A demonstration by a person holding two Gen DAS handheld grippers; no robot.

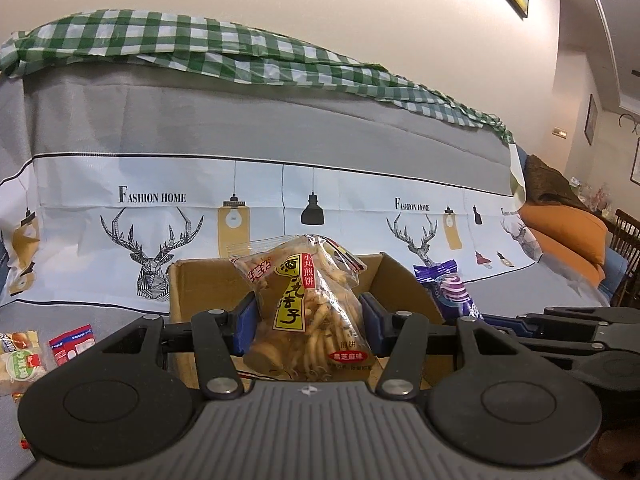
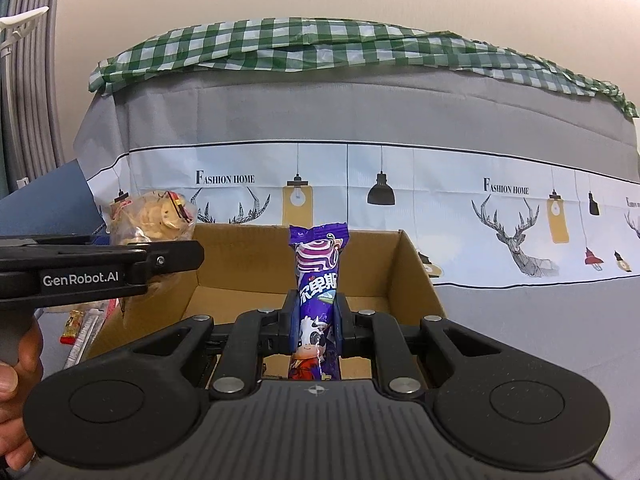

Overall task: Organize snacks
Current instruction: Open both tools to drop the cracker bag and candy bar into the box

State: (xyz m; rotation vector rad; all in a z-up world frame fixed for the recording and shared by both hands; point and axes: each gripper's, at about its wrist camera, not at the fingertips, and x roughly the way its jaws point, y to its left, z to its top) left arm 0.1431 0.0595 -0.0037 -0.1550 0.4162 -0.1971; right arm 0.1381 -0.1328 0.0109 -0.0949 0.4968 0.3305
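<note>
Now my left gripper point(image 1: 308, 316) squeezes a clear bag of cookies point(image 1: 310, 312), and my right gripper point(image 2: 316, 320) pinches a purple candy pack point(image 2: 318, 280) — both jaws closed tight on them. Both snacks hang over the cardboard box point(image 2: 416, 272), which looks bare inside, so nothing seems packed yet. More snack packs point(image 1: 44, 350) wait on the cloth at nine o'clock — still to pick up.

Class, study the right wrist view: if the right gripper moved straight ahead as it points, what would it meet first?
Probably the far wall of the cardboard box. The right gripper, shut on the purple candy packet, points over the box's open inside; depth is uncertain.
</note>
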